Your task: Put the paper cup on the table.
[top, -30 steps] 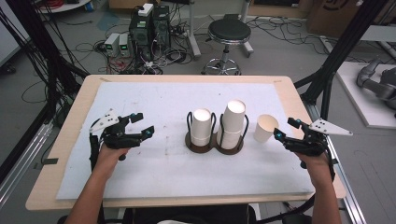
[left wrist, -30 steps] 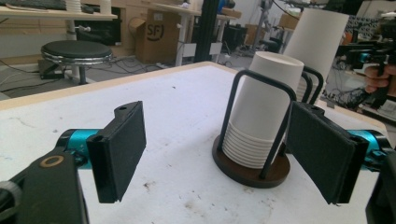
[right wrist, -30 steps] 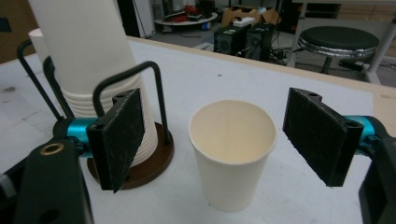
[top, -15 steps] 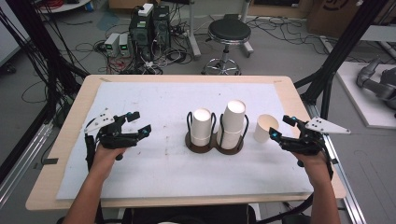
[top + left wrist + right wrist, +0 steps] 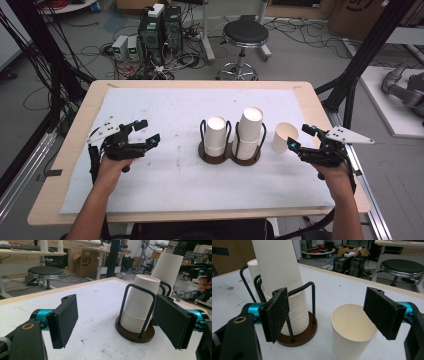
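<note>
- Now the right gripper (image 5: 300, 138) has closed in on the single paper cup (image 5: 283, 137): a second ago it sat further right, apart from the cup; its wide-open jaws now stand just beside the cup's rim.
- Judgement: approach nearly complete, grasp not yet made. In the right gripper view the cup (image 5: 352, 330) sits between the two flat black pads (image 5: 278, 312), neither touching it.
- Cup position unchanged: upright, open mouth up, on the white table cover (image 5: 165, 115), just right of the cup holder (image 5: 231, 152).
- Left gripper (image 5: 146, 131) has shifted slightly; jaws spread, holding nothing, well left of the holder.
- Materials: cups are thin, smooth, off-white paper, tapered. Holder has a dark, round wooden base with black wire loops, two stacks nested upside down; the right stack (image 5: 248, 132) stands taller than the left stack (image 5: 216, 136).
- Table cover is matte, scuffed, with small dark specks.
</note>
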A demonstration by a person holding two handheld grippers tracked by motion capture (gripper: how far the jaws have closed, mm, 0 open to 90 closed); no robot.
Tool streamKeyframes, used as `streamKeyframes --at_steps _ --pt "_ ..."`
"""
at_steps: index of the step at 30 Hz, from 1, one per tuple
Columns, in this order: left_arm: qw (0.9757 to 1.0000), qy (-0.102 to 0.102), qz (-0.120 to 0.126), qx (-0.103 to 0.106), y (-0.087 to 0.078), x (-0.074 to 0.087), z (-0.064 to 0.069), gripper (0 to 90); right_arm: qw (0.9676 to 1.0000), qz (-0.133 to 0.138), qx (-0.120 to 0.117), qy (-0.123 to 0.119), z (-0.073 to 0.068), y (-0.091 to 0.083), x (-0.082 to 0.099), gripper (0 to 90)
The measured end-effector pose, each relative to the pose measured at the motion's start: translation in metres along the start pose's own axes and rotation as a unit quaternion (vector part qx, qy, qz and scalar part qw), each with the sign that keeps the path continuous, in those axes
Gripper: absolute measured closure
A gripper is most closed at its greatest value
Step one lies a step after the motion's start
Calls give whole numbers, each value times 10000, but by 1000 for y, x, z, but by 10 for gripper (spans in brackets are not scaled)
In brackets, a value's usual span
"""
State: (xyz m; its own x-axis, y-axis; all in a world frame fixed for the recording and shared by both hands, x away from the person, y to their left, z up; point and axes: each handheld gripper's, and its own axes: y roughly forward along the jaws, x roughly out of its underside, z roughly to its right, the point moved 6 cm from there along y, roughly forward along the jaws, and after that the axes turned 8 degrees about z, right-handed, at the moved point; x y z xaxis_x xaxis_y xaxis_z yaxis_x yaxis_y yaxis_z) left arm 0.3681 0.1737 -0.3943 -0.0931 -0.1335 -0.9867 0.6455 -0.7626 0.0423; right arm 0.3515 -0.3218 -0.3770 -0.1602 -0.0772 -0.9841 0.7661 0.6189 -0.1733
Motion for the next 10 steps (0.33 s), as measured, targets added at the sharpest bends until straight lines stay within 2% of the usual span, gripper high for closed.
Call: streamKeyframes --at_steps 10 --pt "10000 -19 -43 -36 3 3 -2 206 10000 -59 22 -45 2 3 2 214"
